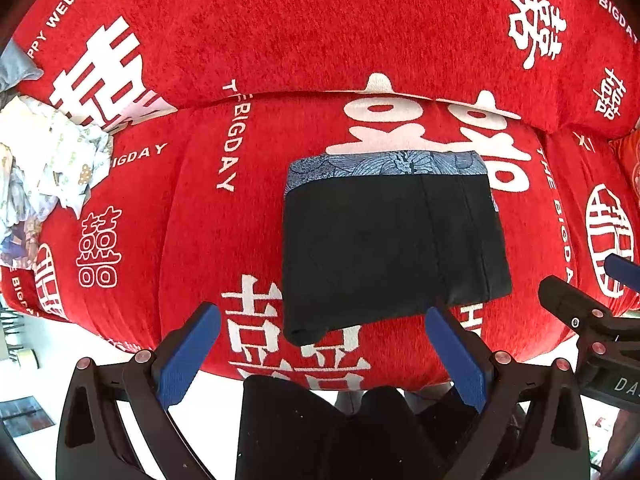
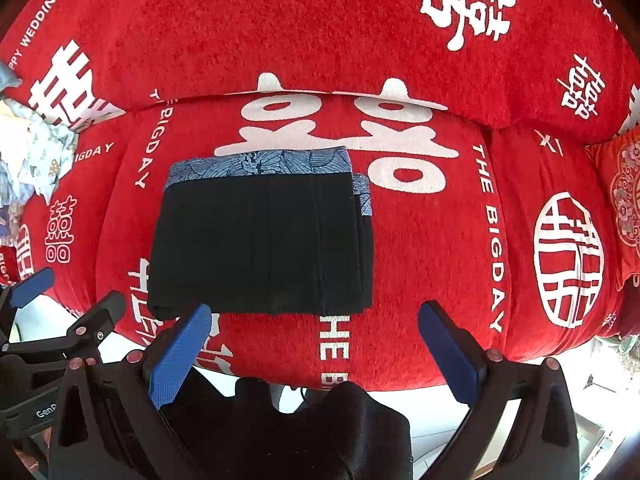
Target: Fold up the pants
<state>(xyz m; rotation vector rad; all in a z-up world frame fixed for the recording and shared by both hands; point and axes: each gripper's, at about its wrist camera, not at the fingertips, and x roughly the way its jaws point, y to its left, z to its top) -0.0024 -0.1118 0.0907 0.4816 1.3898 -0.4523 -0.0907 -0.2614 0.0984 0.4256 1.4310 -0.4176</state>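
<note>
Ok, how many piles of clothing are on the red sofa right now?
2. The folded black pants lie in the middle of the seat of the red sofa; a crumpled pale patterned pile sits at its left end. More may lie out of view.

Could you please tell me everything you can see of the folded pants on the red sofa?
The folded pants are black, with a blue leaf-patterned band along the far edge. They look like soft cloth, folded into a flat, layered rectangle with seams showing. They lie on the red sofa seat, over its white lettering. Neither gripper touches them.
</note>
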